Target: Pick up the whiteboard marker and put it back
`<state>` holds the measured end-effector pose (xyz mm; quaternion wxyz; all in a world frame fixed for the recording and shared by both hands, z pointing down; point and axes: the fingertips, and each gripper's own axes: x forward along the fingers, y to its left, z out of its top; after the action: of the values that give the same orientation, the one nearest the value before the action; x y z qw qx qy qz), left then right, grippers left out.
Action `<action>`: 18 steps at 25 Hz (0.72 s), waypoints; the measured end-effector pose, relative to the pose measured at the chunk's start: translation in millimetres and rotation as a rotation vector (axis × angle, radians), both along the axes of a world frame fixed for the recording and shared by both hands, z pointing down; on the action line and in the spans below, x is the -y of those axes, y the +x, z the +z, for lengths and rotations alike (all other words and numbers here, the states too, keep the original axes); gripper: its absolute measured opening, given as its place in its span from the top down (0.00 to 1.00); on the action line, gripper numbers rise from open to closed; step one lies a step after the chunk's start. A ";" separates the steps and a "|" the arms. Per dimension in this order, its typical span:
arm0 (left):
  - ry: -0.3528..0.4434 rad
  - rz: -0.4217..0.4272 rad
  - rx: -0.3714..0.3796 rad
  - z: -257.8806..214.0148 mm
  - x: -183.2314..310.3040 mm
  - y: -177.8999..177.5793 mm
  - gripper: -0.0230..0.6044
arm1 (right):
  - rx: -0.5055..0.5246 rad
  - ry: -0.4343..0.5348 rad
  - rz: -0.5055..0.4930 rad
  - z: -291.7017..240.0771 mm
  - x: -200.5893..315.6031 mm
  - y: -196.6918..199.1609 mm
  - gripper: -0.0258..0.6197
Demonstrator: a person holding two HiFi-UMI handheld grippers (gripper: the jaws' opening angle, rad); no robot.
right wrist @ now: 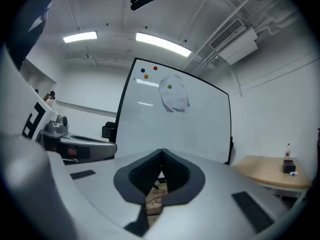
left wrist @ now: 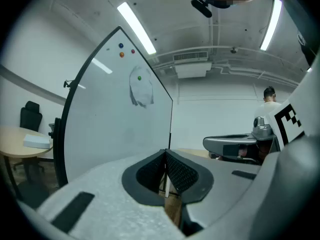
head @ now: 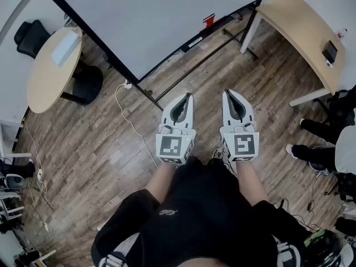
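Note:
A large whiteboard on a black wheeled stand stands ahead of me. On its ledge sits a small red thing, too small to name, with a dark item further left. I can make out no marker for certain. My left gripper and right gripper are held level side by side over the wooden floor, short of the board. Both are shut with nothing between the pads. The left gripper view shows its shut jaws facing the whiteboard. The right gripper faces the whiteboard too.
A round table and a black chair stand at the left. A wooden desk with a small black device is at the upper right. A white cable trails on the floor. Someone's legs show at the right edge.

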<state>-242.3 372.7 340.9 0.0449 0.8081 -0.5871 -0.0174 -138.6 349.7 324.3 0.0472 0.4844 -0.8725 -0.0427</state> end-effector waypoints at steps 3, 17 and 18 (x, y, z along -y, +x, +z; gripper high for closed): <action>-0.010 0.021 0.000 5.8 1.2 -8.7 0.95 | 0.009 -0.009 0.018 4.3 0.7 -10.6 0.96; -0.119 0.091 -0.031 58.0 15.7 -10.4 0.95 | -0.009 -0.084 0.060 51.0 5.0 -9.5 0.96; -0.124 0.090 -0.025 60.2 20.5 -9.0 0.95 | -0.003 -0.085 0.058 53.0 11.7 -8.2 0.96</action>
<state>-251.3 352.2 401.1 0.1029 0.8291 -0.5495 0.0108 -146.8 338.0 377.4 0.0702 0.5071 -0.8590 -0.0048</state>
